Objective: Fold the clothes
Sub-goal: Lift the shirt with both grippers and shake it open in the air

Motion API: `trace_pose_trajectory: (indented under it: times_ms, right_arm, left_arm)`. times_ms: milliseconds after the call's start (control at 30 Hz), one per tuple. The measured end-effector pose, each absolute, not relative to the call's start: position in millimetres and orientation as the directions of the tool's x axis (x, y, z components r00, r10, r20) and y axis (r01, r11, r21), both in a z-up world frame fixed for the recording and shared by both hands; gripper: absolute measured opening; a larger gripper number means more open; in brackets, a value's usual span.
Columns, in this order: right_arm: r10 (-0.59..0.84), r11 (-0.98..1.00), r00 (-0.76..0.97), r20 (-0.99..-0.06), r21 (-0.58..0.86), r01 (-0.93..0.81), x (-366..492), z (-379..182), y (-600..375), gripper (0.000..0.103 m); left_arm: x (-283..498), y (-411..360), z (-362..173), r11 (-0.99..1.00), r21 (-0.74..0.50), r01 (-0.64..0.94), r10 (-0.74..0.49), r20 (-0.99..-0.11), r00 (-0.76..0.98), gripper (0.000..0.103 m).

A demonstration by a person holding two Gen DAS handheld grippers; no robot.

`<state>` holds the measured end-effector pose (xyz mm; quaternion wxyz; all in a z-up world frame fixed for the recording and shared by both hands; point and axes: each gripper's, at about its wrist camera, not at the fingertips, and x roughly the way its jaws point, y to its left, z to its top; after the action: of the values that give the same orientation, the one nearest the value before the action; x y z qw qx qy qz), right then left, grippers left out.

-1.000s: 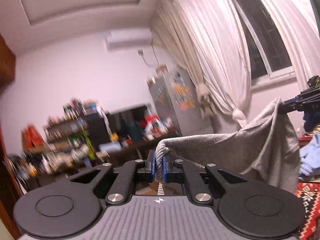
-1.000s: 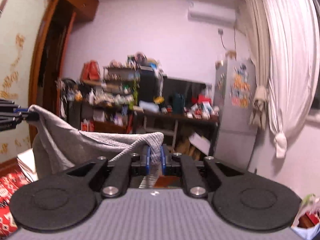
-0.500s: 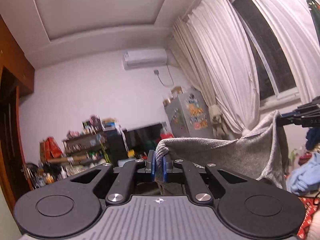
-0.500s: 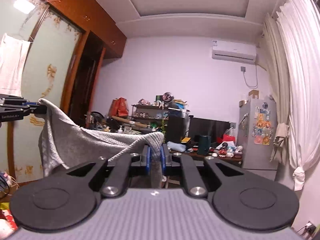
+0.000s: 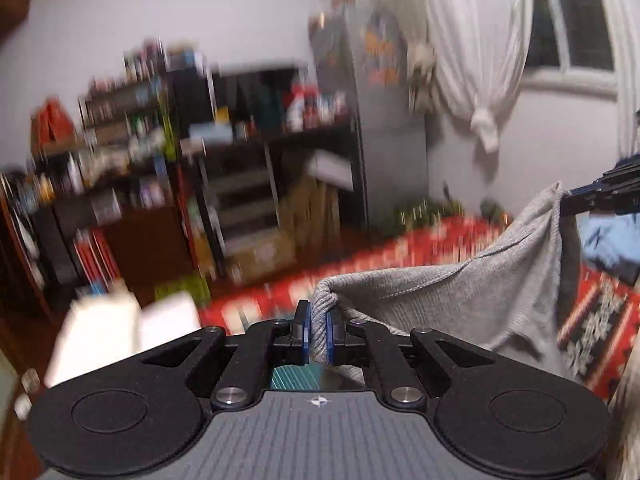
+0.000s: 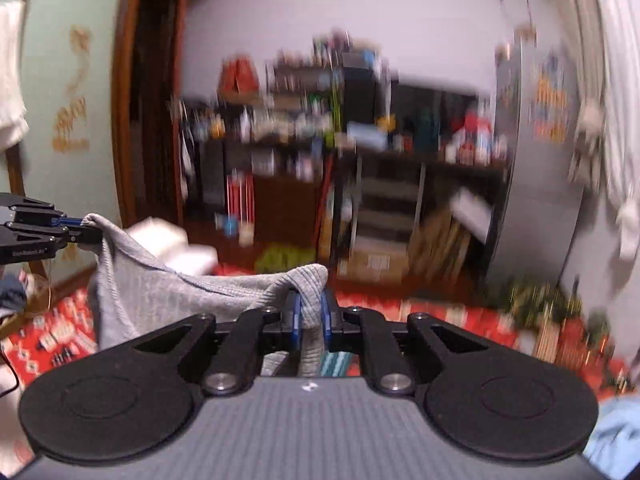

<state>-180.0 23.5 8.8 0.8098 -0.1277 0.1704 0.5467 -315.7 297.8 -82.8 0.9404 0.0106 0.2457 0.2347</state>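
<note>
A grey knit garment (image 5: 460, 296) hangs stretched between my two grippers above the red patterned cloth (image 5: 592, 320). In the left wrist view my left gripper (image 5: 319, 332) is shut on one ribbed corner of the grey garment, and the right gripper (image 5: 568, 196) pinches the far corner at the right edge. In the right wrist view my right gripper (image 6: 310, 320) is shut on its corner of the grey garment (image 6: 160, 292), and the left gripper (image 6: 82, 228) holds the other corner at the left. The garment's lower part is hidden behind the gripper bodies.
A light blue garment (image 5: 608, 244) lies on the patterned cloth to the right. White folded items (image 6: 172, 244) sit at the left. Beyond stand cluttered dark shelves (image 5: 160, 160), a grey fridge (image 5: 384, 100), white curtains (image 5: 472, 40) and a wooden door frame (image 6: 128, 100).
Both grippers have dropped and tipped downward with the grey garment still held; the ceiling has left the view and the red patterned cloth now shows below. The background is motion-blurred.
</note>
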Motion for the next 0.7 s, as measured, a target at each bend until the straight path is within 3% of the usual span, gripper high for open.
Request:
trace_pose_trajectory:
  times_ms: [200, 367, 700]
  right_arm:
    - [0.751, 0.411, 0.320, -0.578, 0.029, -0.911, -119.8, -76.3, 81.0, 0.011]
    - [0.711, 0.425, 0.331, -0.621, 0.004, -0.905, -67.5, -108.5, 142.4, 0.011]
    - [0.649, 0.481, 0.353, -0.674, 0.004, -0.877, 17.4, -142.6, 274.0, 0.010]
  left_arm:
    - [-260.0, 335.3, -136.4, 0.897, 0.138, -0.420, 0.413, -0.600, 0.685, 0.007]
    - [-209.2, 374.1, -147.0, 0.880, 0.177, -0.441, 0.443, -0.639, 0.629, 0.007]
    - [-140.3, 447.7, -181.9, 0.798, 0.138, -0.587, 0.482, -0.731, 0.483, 0.007]
